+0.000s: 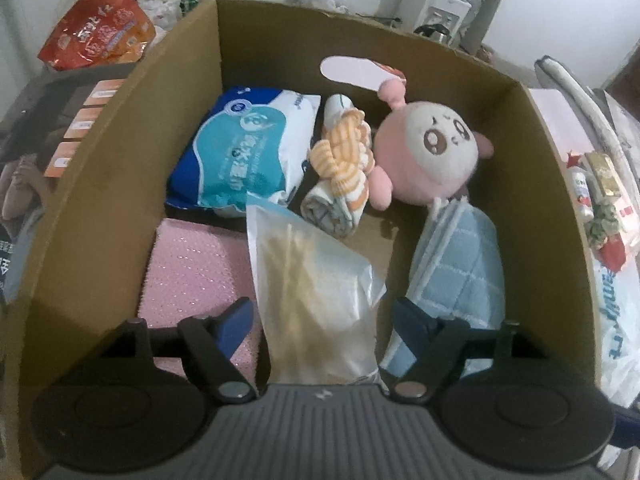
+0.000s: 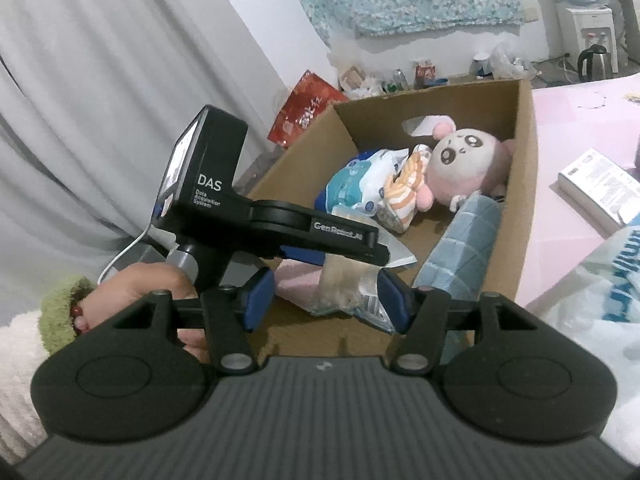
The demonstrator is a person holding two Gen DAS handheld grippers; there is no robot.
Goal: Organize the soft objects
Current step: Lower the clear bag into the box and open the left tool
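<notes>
Inside the box [image 1: 120, 184], left fingers [image 1: 236, 320] spread clear of the bag [image 1: 316, 280]; right fingers [image 2: 260, 296] likewise apart.

Home: curtain [image 2: 80, 80], kettle [image 2: 596, 62], water dispenser [image 2: 586, 28].

Brown cardboard box [image 1: 120, 128]; pink-and-cream plush [image 1: 432, 152]; light blue checked towel [image 1: 460, 264]; orange-white striped cloth [image 1: 344, 156]; blue-teal-white pack [image 1: 248, 152]; pink dotted pad [image 1: 196, 272]; red-orange snack bag [image 1: 96, 28].
</notes>
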